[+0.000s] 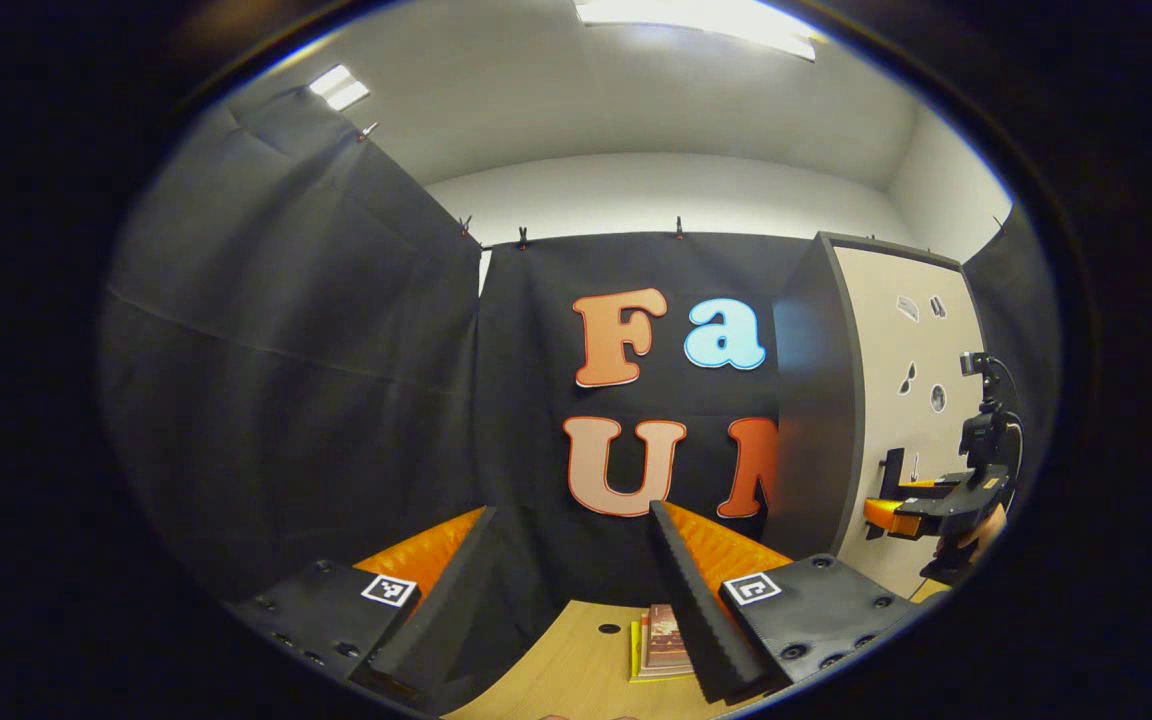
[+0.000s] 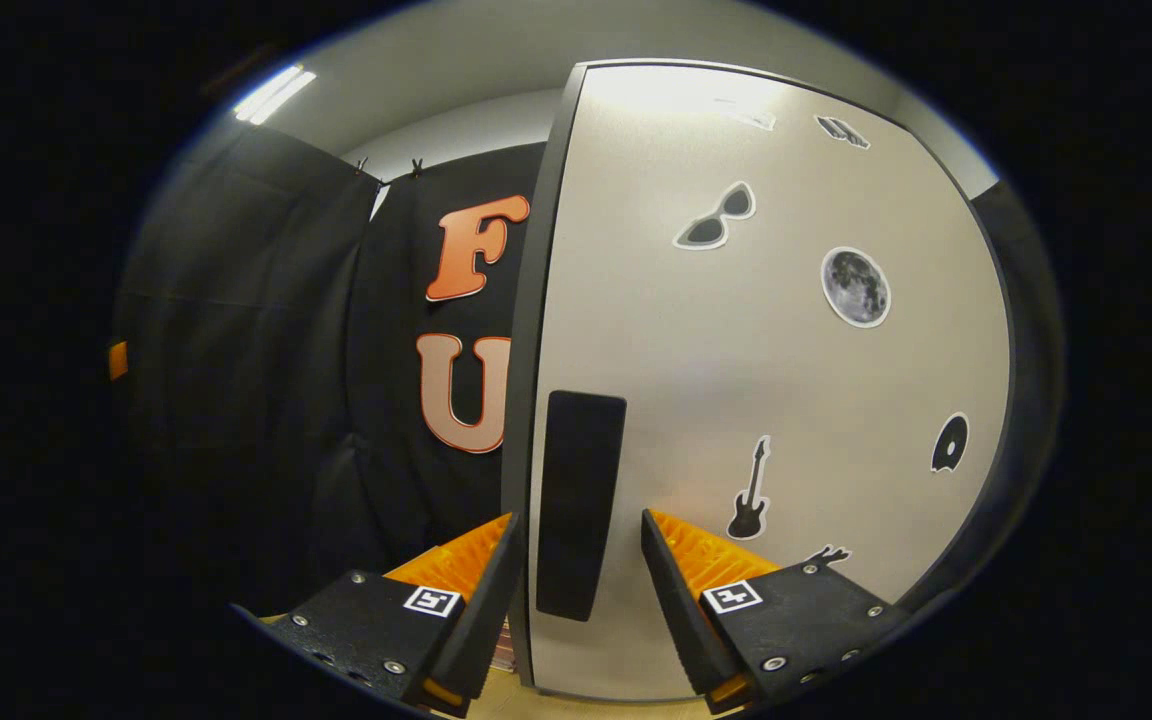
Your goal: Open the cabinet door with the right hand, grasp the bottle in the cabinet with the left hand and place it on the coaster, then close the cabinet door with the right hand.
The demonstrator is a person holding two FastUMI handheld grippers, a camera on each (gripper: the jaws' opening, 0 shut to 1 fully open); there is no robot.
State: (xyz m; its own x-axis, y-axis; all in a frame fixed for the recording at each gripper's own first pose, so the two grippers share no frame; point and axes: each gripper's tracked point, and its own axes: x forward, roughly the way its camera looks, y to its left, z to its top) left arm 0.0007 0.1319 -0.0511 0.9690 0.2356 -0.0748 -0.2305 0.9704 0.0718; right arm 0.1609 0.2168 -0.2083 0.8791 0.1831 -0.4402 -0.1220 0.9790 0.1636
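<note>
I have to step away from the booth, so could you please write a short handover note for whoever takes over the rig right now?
Right claw: open, its fingers either side of the dark handle on the cabinet door; not closed on it yet.
Left claw: open, empty, held over the wooden table, aimed at the booth wall.
Cabinet door looks shut. A stack of books lies on the table.
Done: right claw lined up with the handle.
Left: grip handle, open door, take the bottle with the left claw, place it on the coaster, close door.
</note>
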